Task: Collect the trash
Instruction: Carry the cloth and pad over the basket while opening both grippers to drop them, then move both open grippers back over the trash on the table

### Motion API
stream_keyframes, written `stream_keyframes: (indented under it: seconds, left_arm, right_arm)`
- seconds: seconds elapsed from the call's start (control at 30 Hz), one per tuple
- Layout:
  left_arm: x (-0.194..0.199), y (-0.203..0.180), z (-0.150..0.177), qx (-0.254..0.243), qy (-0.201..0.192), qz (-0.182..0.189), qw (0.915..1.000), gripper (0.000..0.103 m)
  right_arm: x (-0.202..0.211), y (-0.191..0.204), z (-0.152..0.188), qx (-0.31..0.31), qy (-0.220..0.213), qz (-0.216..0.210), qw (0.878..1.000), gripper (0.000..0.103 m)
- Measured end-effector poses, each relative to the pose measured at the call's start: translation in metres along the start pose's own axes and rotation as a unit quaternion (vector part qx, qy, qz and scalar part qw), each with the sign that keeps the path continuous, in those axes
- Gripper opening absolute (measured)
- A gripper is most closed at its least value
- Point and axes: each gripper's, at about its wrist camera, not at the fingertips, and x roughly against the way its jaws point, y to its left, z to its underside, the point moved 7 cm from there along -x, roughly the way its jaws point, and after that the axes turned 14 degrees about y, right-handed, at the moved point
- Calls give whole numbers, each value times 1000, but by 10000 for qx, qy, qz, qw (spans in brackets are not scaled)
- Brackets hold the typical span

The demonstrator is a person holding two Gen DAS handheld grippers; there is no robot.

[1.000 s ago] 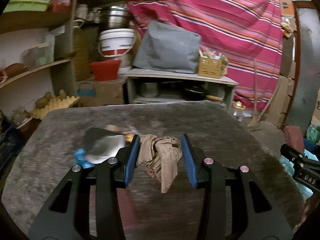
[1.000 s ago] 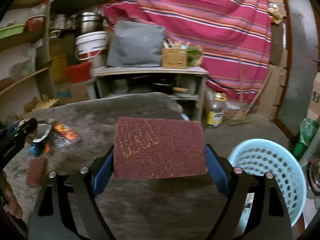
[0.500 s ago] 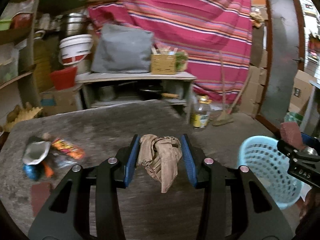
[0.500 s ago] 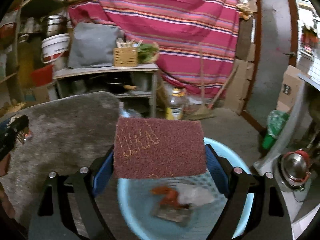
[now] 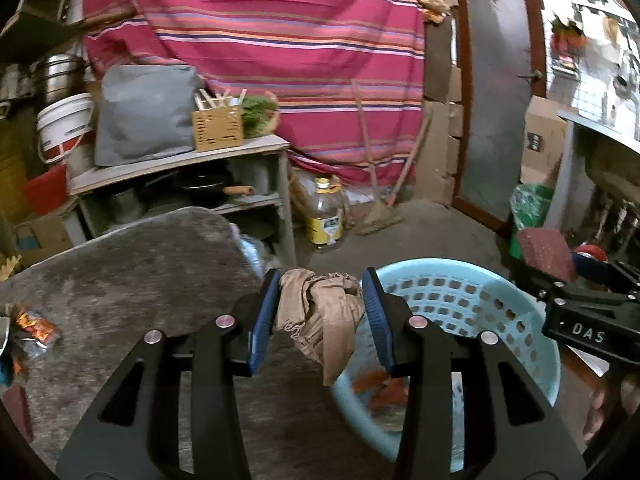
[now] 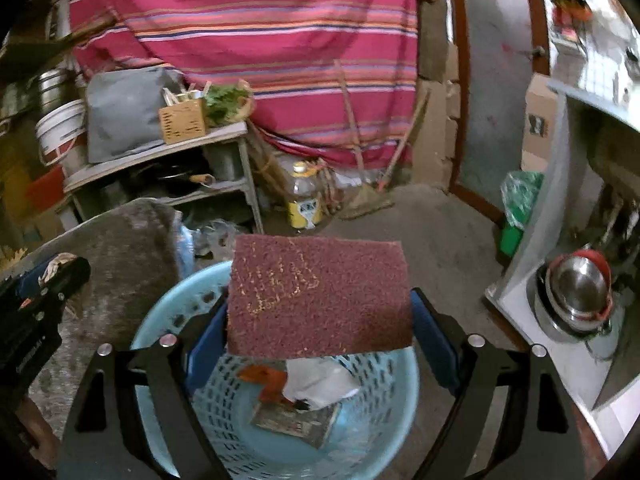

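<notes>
A basket [image 6: 392,420] stands on the floor just right of the bench [image 5: 132,264], with wrappers [image 6: 308,392] lying inside it. Above it, the right tongs [image 6: 320,344] hold a scouring pad [image 6: 320,300]; to their left, the left tongs [image 5: 320,312] hold a crumpled cloth [image 5: 320,316] over the bench's edge. Behind stand a bottle [image 5: 326,216] and a shelf unit [image 5: 180,184].

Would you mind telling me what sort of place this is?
Probably a household storeroom or back kitchen: a shelf unit with pots and a white bucket, a broom against the striped cloth, stacked steel bowls.
</notes>
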Motion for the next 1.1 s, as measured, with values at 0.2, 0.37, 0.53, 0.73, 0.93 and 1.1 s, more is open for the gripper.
stream_keyframes:
  seconds: [0.2, 0.37, 0.53, 0.73, 0.93, 1.1]
  left_arm:
    - [-7, -24, -4, -74, 50, 244, 9997, 42]
    - [-15, -33, -10, -78, 135, 375, 9992, 42]
    - [-14, -34, -14, -47, 91, 415, 9991, 70]
    - [-8, -15, -15, 90, 4, 172, 9998, 85]
    - [1, 22, -7, 377, -56, -183, 9991, 96]
    - [9, 51, -1, 566, -5, -324, 9979, 97]
  right_arm:
    - [-6, -14, 3, -102, 81, -27, 9999, 84]
    - [-8, -13, 3, -99, 124, -67, 9999, 84]
    - [-11, -11, 4, -67, 178, -68, 9998, 84]
    - [-14, -6, 2, -99, 226, -104, 9996, 84]
    - [-15, 20, 0, 80, 181, -168, 9997, 85]
    - [-15, 31, -1, 69, 136, -88, 9998, 98]
